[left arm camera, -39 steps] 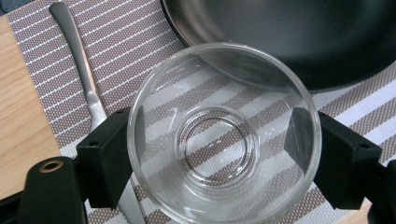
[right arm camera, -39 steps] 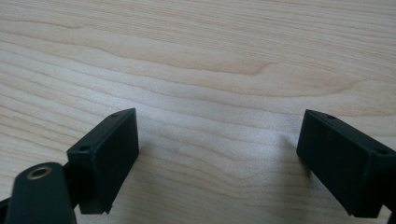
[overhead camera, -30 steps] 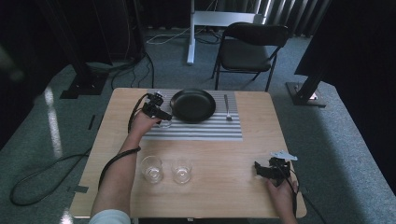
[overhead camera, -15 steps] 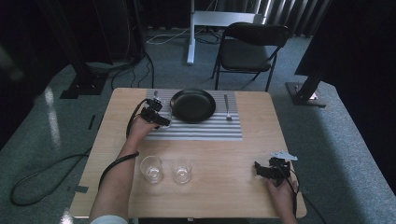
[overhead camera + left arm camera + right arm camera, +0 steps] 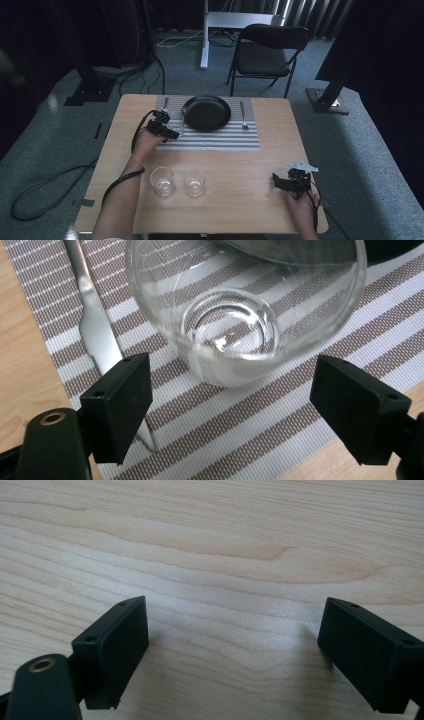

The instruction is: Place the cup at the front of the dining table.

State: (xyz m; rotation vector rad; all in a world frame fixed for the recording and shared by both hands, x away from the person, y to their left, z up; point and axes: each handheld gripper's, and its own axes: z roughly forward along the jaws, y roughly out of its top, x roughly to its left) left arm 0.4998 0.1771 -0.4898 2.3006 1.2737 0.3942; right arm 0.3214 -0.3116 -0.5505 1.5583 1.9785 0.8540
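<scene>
A clear empty glass (image 5: pixel 235 335) stands on the striped placemat (image 5: pixel 280 410), just left of the black plate (image 5: pixel 206 112). My left gripper (image 5: pixel 232 385) hovers over the glass's near side, tilted down at it. Its jaws stand apart, one on each side, and the pads (image 5: pixel 122 405) do not touch the glass. A knife (image 5: pixel 95 335) lies on the mat to the left of the glass. In the high view the left gripper (image 5: pixel 170 131) is at the mat's left end. My right gripper (image 5: pixel 276 181) rests low over bare wood at the front right, open and empty (image 5: pixel 235 630).
Two more clear glasses (image 5: pixel 162 181) (image 5: pixel 194 182) stand side by side on the wooden table (image 5: pixel 240 210) near the front edge. A fork (image 5: pixel 243 116) lies right of the plate. A dark folding chair (image 5: pixel 267 52) stands beyond the table's far side.
My left hand has shifted slightly toward the near side and sunk a little beside the plate. The right hand has stayed where it was.
</scene>
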